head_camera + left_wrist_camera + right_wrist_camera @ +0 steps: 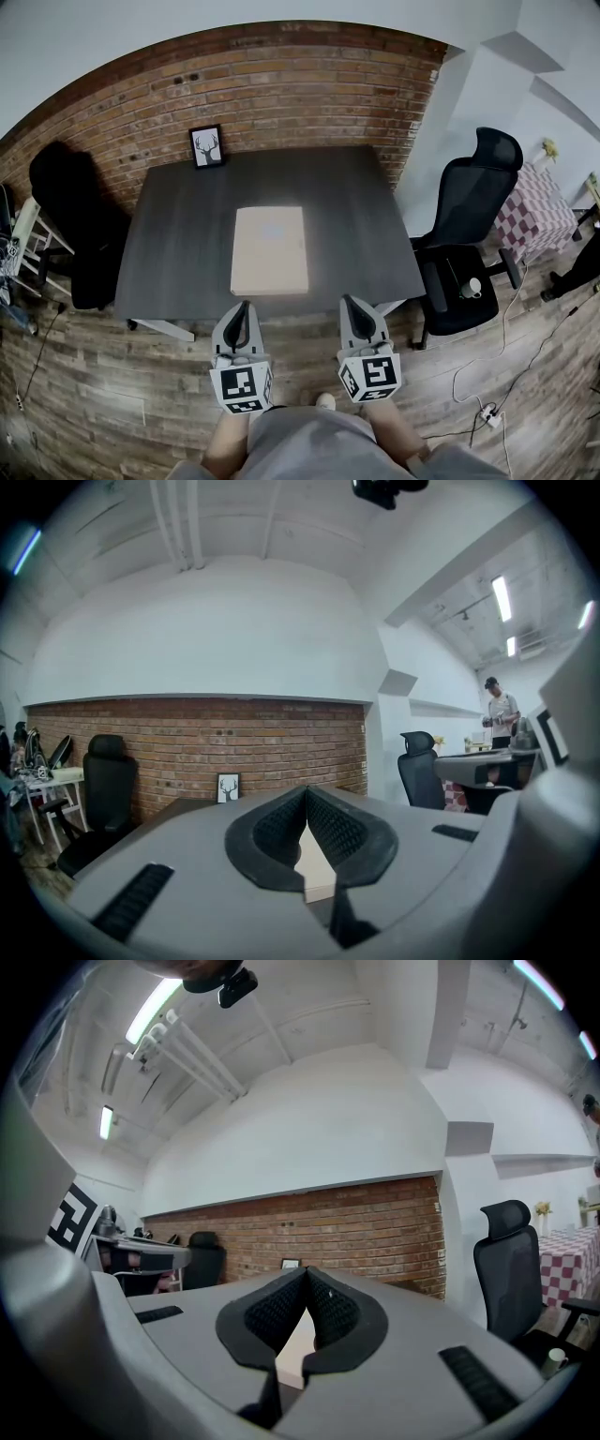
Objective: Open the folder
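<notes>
**Both grippers clenched and empty at the table's near edge, folder closed**

Head view: A tan folder [270,250] lies flat and closed on the dark grey table [178,244], midway between the left and right edges and nearer the near edge than the far one. A small framed picture [207,146] stands at the far left corner, against the brick wall [300,84]. The left gripper [246,306] hangs over the table's near edge, its tip just beside the folder's near left corner. The right gripper [349,300] is at the same edge, to the right of the folder's near right corner and apart from it. A black office chair [469,234] stands off the table's right edge with a cup [472,288] on its seat. Another dark chair [70,216] stands off the left edge.

Left gripper view: The left gripper [307,789] has its jaws pressed together at the tips, with nothing between them. Beyond them, a strip of the folder [314,869] shows on the table. The framed picture [228,787] stands further back before the brick wall [187,742]. A person [497,710] stands far off at the right.

Right gripper view: The right gripper [307,1269] is likewise clenched, tips meeting on nothing. The folder [295,1354] shows on the table past the jaws, with the framed picture [291,1264] at the far edge. The black office chair [511,1260] is at the right.
</notes>
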### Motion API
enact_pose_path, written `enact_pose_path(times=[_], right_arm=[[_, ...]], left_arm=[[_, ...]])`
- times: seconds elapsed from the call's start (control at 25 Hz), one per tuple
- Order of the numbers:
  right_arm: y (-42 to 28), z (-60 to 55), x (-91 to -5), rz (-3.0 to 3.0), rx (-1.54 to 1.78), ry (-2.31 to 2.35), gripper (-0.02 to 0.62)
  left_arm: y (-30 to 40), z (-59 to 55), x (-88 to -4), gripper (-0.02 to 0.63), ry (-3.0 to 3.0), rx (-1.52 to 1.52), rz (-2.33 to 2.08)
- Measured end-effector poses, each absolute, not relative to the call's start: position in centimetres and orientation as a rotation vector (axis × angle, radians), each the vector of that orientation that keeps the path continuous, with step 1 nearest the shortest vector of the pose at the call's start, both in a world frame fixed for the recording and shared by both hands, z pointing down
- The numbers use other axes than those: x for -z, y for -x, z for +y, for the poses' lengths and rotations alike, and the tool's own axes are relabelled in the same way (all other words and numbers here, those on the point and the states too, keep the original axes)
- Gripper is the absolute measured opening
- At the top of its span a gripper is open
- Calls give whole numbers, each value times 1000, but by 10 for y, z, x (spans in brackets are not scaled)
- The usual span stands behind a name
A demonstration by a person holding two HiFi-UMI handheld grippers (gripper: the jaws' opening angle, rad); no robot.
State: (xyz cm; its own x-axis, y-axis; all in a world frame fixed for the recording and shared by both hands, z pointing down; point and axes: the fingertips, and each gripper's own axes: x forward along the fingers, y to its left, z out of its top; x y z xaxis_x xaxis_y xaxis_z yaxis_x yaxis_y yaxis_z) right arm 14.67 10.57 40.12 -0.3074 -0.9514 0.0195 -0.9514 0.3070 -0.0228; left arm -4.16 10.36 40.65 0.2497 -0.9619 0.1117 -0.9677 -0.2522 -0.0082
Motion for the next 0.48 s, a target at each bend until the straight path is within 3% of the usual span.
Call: enact_pose_path(times=[0.48], right_arm=[[-175,114,-411,-2620,-78,-1740,-2]], left_arm=[[3,126,-412,3,-2372,-154,-1950]])
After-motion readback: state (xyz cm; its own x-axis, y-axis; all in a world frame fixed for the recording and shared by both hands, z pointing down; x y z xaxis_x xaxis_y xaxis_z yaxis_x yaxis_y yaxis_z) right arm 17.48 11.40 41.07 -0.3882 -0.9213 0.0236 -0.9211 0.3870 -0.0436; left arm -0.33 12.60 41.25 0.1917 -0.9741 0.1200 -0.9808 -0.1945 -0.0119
